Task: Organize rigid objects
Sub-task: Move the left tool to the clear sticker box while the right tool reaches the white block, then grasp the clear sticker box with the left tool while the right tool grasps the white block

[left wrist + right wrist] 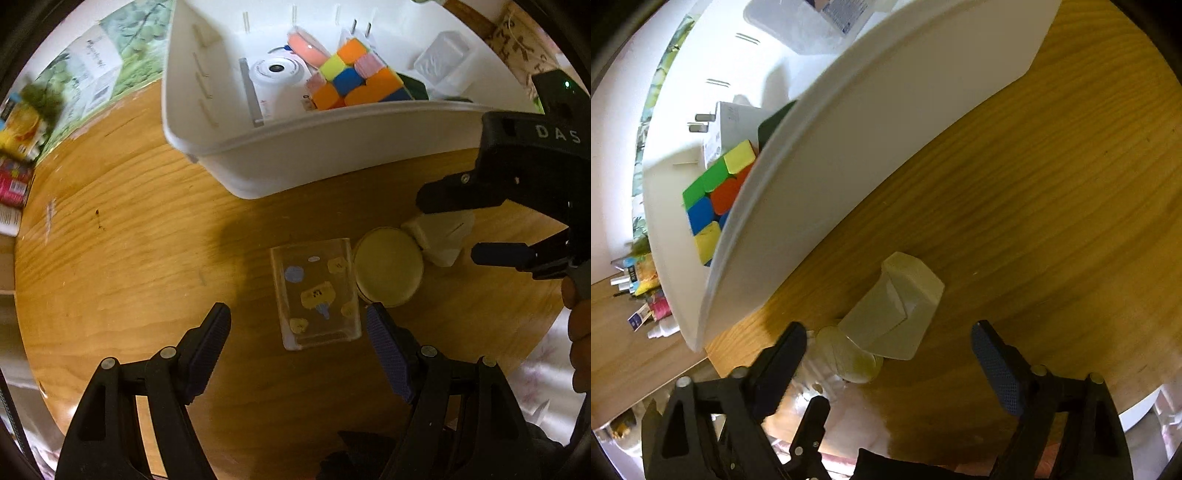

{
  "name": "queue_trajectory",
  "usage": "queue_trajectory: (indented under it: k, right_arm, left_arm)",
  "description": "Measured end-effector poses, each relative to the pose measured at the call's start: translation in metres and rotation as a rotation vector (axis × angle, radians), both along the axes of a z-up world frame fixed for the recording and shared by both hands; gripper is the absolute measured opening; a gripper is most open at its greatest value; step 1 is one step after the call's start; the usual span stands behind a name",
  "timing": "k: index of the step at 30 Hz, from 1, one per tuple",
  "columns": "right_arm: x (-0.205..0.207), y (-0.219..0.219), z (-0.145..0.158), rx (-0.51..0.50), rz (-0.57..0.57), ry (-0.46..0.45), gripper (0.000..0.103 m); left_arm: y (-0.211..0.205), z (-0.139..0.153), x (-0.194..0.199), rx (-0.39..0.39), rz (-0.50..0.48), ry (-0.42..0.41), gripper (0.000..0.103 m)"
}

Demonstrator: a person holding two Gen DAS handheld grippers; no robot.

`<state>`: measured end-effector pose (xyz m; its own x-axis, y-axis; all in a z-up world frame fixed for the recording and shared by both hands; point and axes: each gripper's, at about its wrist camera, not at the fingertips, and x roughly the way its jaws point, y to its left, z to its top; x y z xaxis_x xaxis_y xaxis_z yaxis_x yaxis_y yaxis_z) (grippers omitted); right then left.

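Note:
A clear acrylic block [316,293] with yellow and blue shapes inside lies on the round wooden table [129,240]. Beside it lie a round pale yellow tin [388,266] and a cream angular plastic piece [441,236]. My left gripper [299,354] is open, just short of the clear block, fingers either side of it. My right gripper [888,349] is open around the cream piece [895,308], with the round tin [846,356] near its left finger. It also shows in the left wrist view [469,229].
A white bin [295,147] stands at the back of the table, holding a colour cube [354,75], a white camera [280,79], an orange disc [304,44] and a clear box [445,57]. Boxes and packets [18,147] lie off the table's left edge.

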<state>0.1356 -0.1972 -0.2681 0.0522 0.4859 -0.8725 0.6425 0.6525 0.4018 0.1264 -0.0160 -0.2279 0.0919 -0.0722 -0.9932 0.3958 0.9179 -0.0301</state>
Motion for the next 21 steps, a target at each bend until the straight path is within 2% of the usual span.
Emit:
queue_trajectory:
  k: [7, 17, 21]
  right_arm:
    - [0.003, 0.003, -0.004, -0.060, -0.015, 0.039, 0.080]
    - [0.011, 0.005, 0.003, -0.169, 0.024, 0.061, 0.068]
    - [0.013, 0.015, 0.009, -0.173, 0.025, 0.046, 0.061]
  left_arm:
    - [-0.011, -0.010, 0.000, -0.026, -0.084, 0.044, 0.078]
    - [-0.017, -0.026, 0.004, -0.065, -0.089, 0.120, 0.075]
    - [-0.014, -0.024, 0.009, -0.076, -0.091, 0.125, 0.073]
